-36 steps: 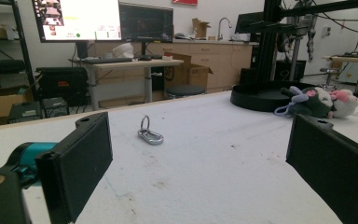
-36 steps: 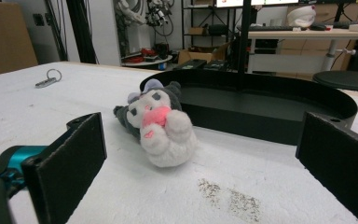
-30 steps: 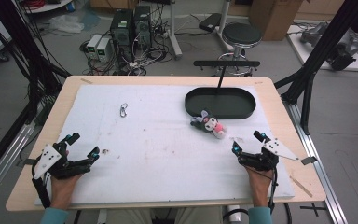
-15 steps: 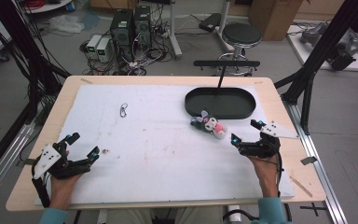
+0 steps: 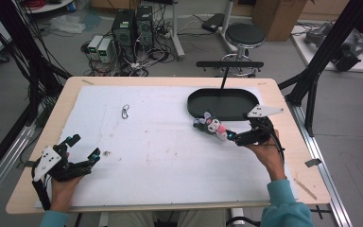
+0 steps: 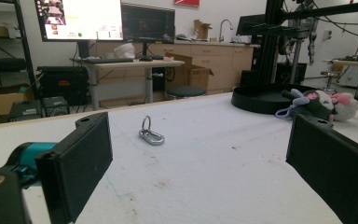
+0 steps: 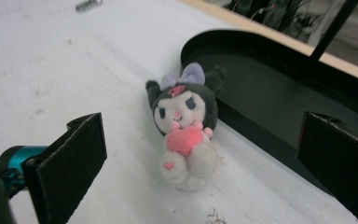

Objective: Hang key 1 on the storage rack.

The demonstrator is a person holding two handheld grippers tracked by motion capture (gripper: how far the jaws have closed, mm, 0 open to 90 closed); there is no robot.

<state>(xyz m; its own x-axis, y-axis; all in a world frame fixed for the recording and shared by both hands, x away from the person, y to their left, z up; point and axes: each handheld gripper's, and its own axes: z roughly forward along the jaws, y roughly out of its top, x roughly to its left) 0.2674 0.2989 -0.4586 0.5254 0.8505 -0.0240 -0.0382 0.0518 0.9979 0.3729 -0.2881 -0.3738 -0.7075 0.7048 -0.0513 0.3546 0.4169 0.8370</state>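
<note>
High view: right gripper (image 5: 233,137) sits just beside the plush toy (image 5: 211,126), jaws spread, tips pointing at it from the right. Toy lies on the white table cover (image 5: 160,156), just in front of the black oval tray (image 5: 223,103), near its front-left rim. Left gripper (image 5: 82,151) rests at the near-left corner of the table, jaws spread, holding nothing, well apart from toy and tray. A metal carabiner (image 5: 125,111) lies on the cover toward the far left, apart from everything else.

Right gripper view: the plush toy (image 7: 185,125) lies on its back between the two open jaws, not touching either; dark head with purple bow, pink heart on a white body. Tray wall (image 7: 261,93) runs just behind it.

Left gripper view: jaws wide apart with bare cover between them; carabiner (image 6: 151,134) ahead, toy (image 6: 318,102) and tray (image 6: 260,97) farther right.
</note>
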